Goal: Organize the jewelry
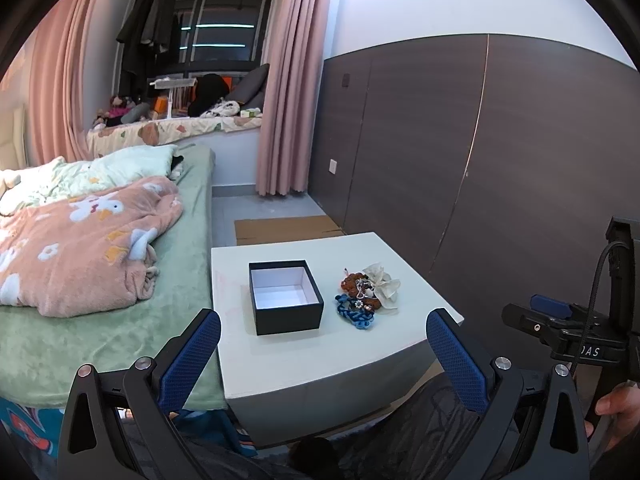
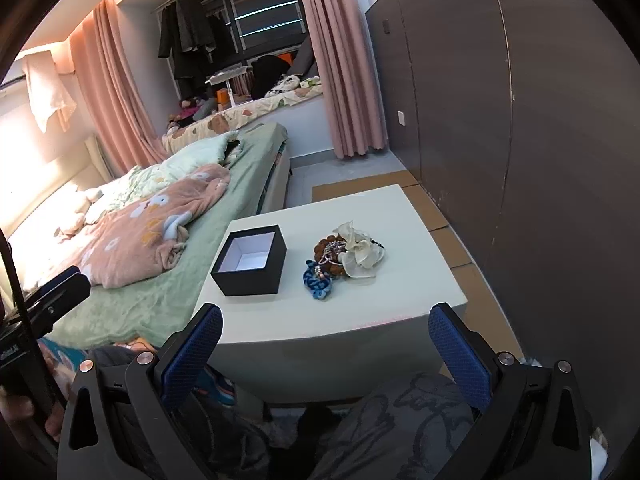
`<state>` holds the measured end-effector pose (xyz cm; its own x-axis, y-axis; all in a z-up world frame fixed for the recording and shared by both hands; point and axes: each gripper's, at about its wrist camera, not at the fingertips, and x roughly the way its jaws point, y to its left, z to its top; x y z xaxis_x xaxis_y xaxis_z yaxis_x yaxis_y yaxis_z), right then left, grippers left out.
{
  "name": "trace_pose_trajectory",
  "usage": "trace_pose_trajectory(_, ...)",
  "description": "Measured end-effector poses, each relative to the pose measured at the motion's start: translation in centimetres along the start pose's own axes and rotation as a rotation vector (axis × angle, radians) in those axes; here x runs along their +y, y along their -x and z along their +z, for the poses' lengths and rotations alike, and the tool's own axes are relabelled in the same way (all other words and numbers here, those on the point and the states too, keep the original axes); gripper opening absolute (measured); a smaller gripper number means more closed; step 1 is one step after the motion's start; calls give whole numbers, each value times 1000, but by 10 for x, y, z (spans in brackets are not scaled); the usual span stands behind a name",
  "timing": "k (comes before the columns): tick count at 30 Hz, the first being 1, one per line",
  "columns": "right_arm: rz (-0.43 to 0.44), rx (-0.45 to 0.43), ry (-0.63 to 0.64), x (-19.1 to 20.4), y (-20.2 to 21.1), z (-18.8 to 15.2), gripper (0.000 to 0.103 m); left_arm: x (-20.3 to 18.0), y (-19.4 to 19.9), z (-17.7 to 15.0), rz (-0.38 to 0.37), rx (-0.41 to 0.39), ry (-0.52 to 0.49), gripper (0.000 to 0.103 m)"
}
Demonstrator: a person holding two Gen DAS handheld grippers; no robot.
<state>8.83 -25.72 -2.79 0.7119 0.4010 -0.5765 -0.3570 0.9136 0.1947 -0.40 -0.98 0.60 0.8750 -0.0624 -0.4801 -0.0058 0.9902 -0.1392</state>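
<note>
1. Our left gripper (image 1: 324,344) and right gripper (image 2: 326,340) gape wide, holding nothing.
2. Bare white table (image 1: 320,356) lies ahead.
3. Open black box (image 1: 285,298) stands left of the jewelry pile (image 1: 366,294), apart.
4. Bed (image 1: 100,320) flanks left, dark wall panel (image 1: 500,168) right.

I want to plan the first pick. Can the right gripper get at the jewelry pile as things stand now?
Probably yes. The right gripper is open and empty, held short of the table. The pile lies in the open beside the box, with bare tabletop between it and the gripper.
</note>
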Motion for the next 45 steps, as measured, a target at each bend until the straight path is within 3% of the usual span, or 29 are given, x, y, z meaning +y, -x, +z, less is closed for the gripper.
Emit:
trace_pose_trajectory(29, 8, -1, 29, 6, 3, -3, 103, -13, -8, 3, -6, -2, -10, 102)
trace_pose_trajectory(45, 7, -1, 30, 8, 5, -4, 103, -1, 4, -2, -10, -12, -8, 102)
